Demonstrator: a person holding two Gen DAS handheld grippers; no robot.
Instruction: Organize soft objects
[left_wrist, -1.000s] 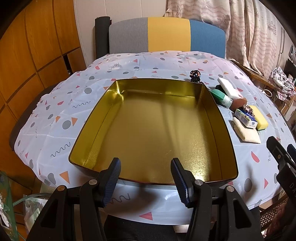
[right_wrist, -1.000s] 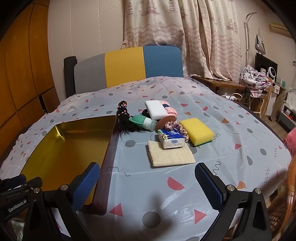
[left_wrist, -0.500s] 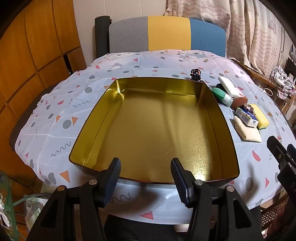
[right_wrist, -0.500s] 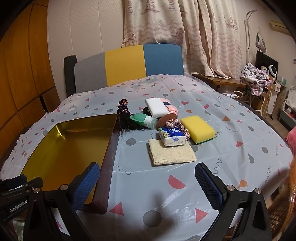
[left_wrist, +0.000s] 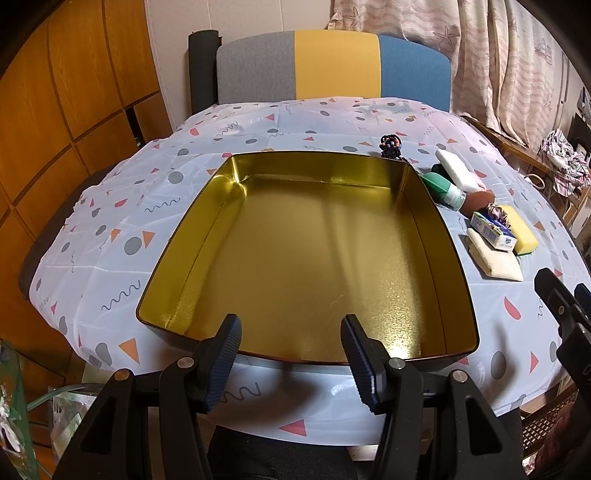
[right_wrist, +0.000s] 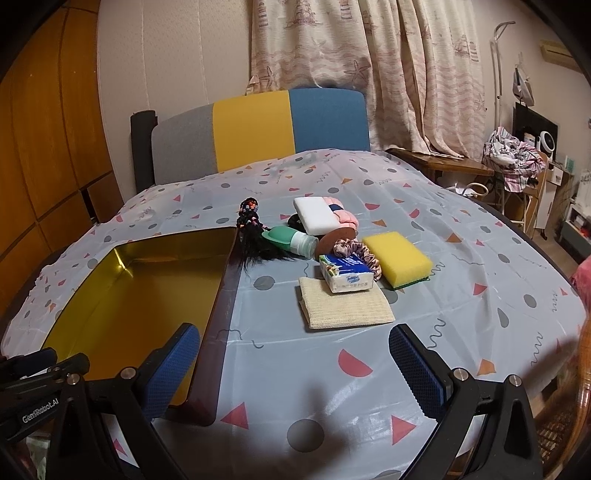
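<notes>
An empty gold tin tray (left_wrist: 458, 288) (right_wrist: 221, 280) lies on the patterned tablecloth. Right of it sits a cluster of objects: a yellow sponge (right_wrist: 397, 258) (left_wrist: 519, 232), a tissue pack (right_wrist: 345, 273) (left_wrist: 491, 229), a beige cloth (right_wrist: 345, 308) (left_wrist: 495, 258), a pink scrunchie (right_wrist: 354, 251), a white foam block (right_wrist: 316, 216) (left_wrist: 456, 170), a green bottle (right_wrist: 291, 238) (left_wrist: 443, 190) and a black hair piece (right_wrist: 253, 236). My left gripper (left_wrist: 291, 354) is open at the tray's near edge. My right gripper (right_wrist: 293, 363) is open and empty, well short of the cloth.
A grey, yellow and blue chair back (left_wrist: 332, 66) stands behind the table. Wooden panels (left_wrist: 55, 110) are on the left, curtains (right_wrist: 369, 74) and a cluttered side table (right_wrist: 513, 162) on the right. The near table edge is just under both grippers.
Both grippers have drifted slightly; the view of the tray and objects has shifted a little. Nothing was grasped or moved on the table.
</notes>
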